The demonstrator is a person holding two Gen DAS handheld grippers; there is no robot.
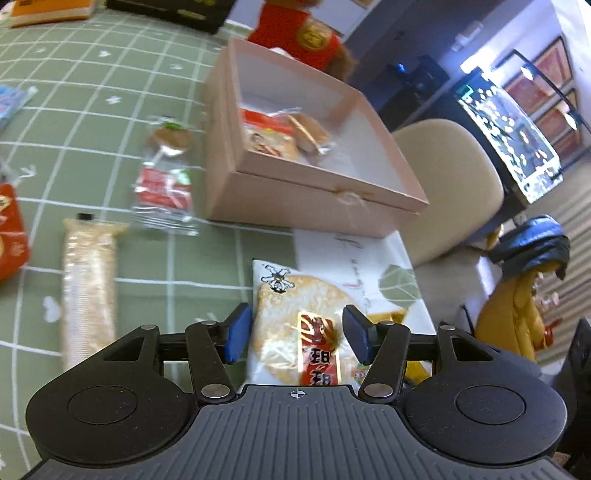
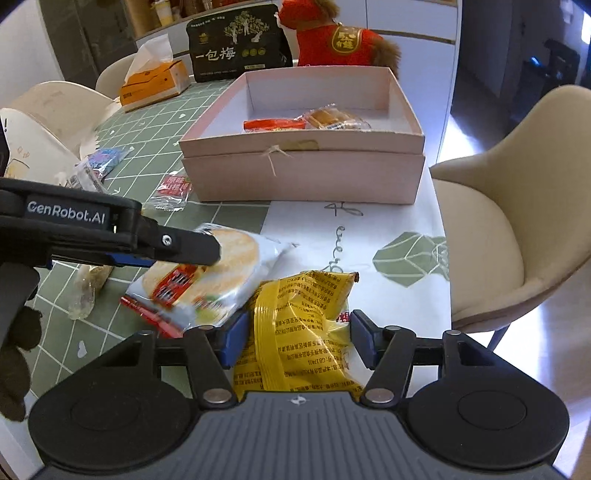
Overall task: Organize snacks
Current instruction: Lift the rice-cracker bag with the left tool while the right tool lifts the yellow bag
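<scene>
We are mid-sort, picking up the next 2 snacks. At left, our left gripper [image 1: 297,334] has its jaws open astride the rice cracker [image 1: 291,325], pads not yet pressing. At right, our right gripper [image 2: 297,338] straddles the yellow pack [image 2: 295,325]; we cannot tell if its pads bite. Next, we judge: squeeze, lift, carry to the box [image 2: 303,177] beyond, already holding 2 packets.

Home dining room — table under green checked tablecloth [image 2: 207,107], cream upholstered chairs [image 2: 517,221] pulled up at 3 o'clock and 10 o'clock. Tissue box [image 2: 155,83], red plush toy [image 2: 340,40] at 12 o'clock, cupboards [image 2: 406,16] behind. Lit fish tank [image 1: 513,136] at 2 o'clock, yellow jacket [image 1: 513,314] draped nearby — lived-in household.
</scene>
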